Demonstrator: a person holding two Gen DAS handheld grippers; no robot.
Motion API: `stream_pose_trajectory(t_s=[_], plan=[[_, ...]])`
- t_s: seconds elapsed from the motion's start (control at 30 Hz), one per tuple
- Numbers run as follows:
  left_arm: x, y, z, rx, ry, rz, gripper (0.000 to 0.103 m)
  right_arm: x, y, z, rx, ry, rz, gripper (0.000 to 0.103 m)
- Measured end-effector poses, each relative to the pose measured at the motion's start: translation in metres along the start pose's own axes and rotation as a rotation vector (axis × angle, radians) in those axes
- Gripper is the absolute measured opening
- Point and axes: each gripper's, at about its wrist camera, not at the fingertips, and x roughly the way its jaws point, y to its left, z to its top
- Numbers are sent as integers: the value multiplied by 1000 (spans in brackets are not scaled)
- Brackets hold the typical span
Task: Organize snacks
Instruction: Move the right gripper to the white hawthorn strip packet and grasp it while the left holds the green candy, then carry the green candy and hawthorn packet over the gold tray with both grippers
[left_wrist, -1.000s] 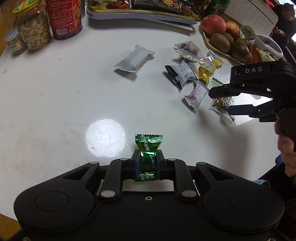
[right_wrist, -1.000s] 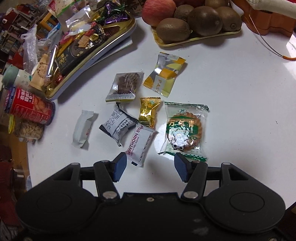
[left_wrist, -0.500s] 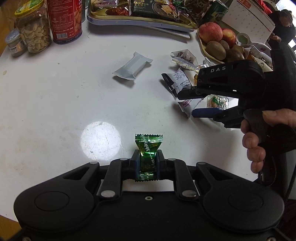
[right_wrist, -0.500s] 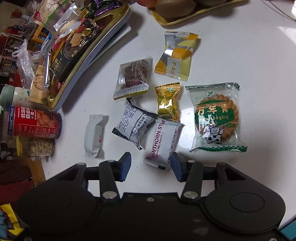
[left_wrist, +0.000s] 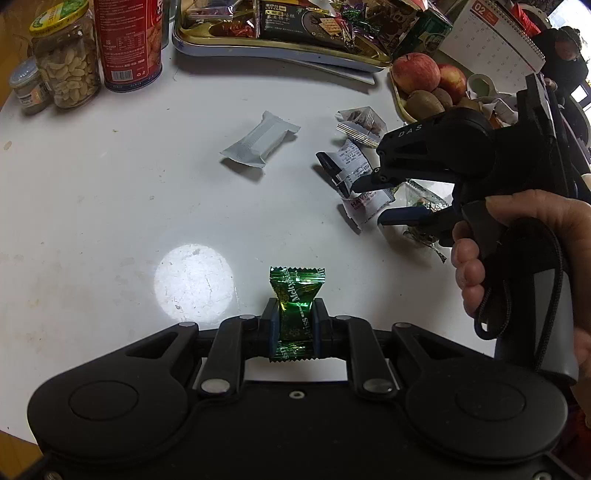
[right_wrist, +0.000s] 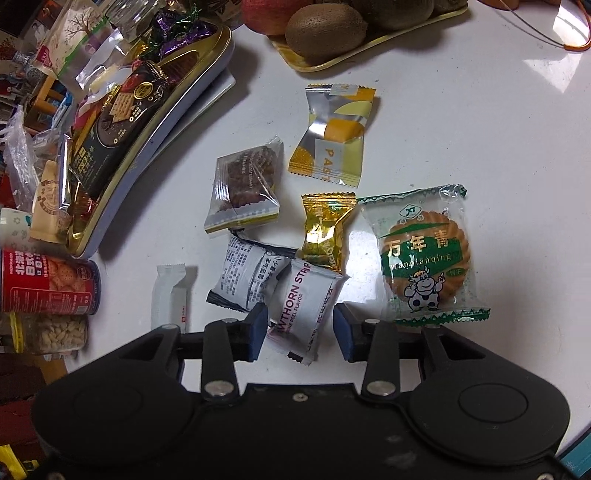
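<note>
The step in hand is picking loose snacks off the white desk (left_wrist: 110, 206), and the next move calls for a firm pinch, then a lift. Nearest, the left tool (left_wrist: 295, 328) is clamped tight on a green foil-wrapped candy (left_wrist: 295, 310). Farther right, the right tool (right_wrist: 299, 328) has been closing and straddles a white hawthorn-strip packet (right_wrist: 306, 306); its left pad seems to touch, the right stands clear. The gold-rimmed snack tray (left_wrist: 280, 55) waits at the far side.

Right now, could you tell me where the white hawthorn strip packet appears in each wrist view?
Left wrist: hawthorn strip packet right of centre, under the right gripper.
Right wrist: packet low centre, between the open pads.
Shared landmark: plain white bar wrapper.
</note>
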Motion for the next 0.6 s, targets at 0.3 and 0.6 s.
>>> stream_pose_trajectory(t_s=[0.3,0.6], plan=[[-2,-1,-1,4,-6,0,23,8,24,6,-45,23,-113,40],[-5,0,-2,9,-15,-3,23,5,4,-2,-103,49,-49,20]])
